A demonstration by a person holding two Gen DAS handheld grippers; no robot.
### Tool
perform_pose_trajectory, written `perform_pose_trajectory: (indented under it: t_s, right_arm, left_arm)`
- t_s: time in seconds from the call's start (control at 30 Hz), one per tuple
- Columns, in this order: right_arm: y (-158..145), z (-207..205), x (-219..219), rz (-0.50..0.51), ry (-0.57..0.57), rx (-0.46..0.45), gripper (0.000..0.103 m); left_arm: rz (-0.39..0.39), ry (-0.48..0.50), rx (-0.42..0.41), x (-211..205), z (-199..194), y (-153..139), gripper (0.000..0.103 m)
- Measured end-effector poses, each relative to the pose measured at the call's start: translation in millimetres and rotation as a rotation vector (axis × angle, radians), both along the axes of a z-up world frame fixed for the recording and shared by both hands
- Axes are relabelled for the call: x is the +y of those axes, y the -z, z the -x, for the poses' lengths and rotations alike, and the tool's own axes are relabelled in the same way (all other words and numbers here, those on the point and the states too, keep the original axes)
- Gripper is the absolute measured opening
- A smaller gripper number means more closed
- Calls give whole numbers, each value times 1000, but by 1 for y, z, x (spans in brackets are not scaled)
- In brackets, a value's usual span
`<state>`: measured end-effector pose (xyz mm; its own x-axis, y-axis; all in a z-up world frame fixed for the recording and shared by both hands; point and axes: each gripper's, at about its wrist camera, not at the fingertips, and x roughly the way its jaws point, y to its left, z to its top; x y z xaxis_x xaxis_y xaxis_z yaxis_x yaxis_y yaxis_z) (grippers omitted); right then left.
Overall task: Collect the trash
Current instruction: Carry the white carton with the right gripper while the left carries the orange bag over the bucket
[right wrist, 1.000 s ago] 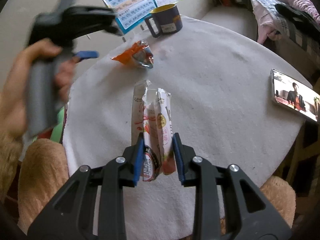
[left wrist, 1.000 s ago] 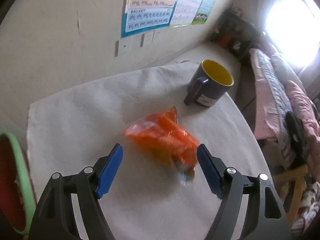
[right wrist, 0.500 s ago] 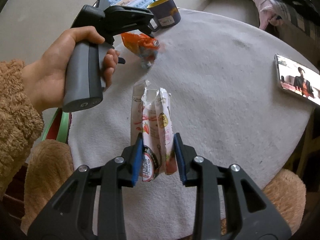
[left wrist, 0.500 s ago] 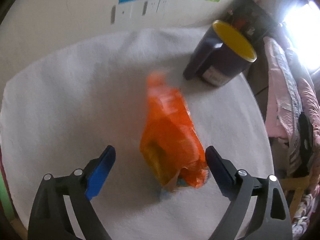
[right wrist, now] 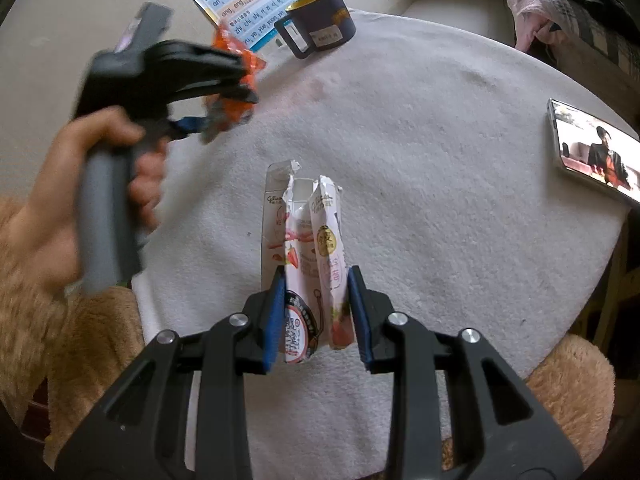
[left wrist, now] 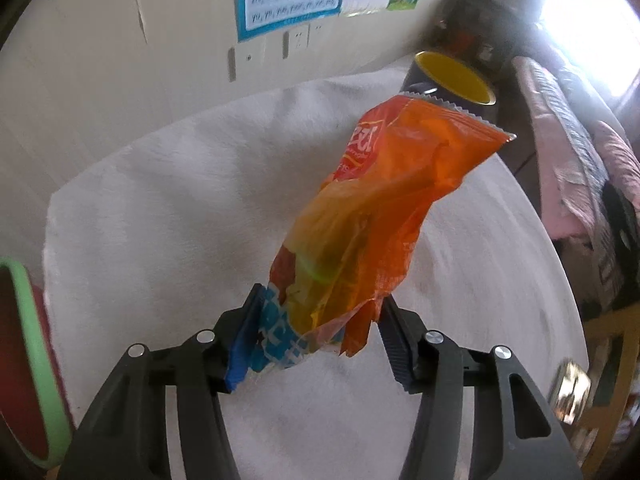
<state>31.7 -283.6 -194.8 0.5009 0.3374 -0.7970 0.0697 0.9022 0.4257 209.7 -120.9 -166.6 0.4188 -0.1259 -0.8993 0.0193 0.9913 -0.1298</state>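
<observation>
Lifting: your left claw [left wrist: 318, 346] is closing on the orange wrapper [left wrist: 372, 216], now raised off the surface [left wrist: 160, 208] at frame centre; a second ago it lay flat.
Right claw [right wrist: 316, 316]: pinching the pink wrapper [right wrist: 310, 256], lower centre.
Next: likely the bin [left wrist: 24, 360], lower left.

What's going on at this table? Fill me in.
A person is clearing snack trash off a white-covered round table with a claw in each hand. The left claw is closing its jaws on an orange snack bag, which sits between them. The right claw is clamped on a torn pink-and-white strawberry wrapper. A dark mug and a phone sit on the table.
</observation>
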Motion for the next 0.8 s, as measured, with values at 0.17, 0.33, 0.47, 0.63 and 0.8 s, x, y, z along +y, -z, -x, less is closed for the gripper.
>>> perform_pose_trajectory:
  t_s: [0.17, 0.33, 0.47, 0.63, 0.8]
  right_arm:
    - [-2, 0, 4, 22, 3, -3, 32]
    - [-6, 1, 10, 69, -6, -14, 32]
    - [-8, 0, 17, 111, -26, -23, 32]
    - [-10, -1, 22, 152, -39, -26, 32]
    - [-19, 1, 28, 196, -45, -41, 32]
  left_arm:
    - [8, 52, -33, 16, 35, -16, 53]
    - [10, 84, -57, 40, 77, -29, 53]
    - [-5, 85, -67, 61, 105, -34, 53]
    - [-46, 108, -93, 72, 136, -37, 53]
    - [-58, 158, -108, 77, 163, -41, 53]
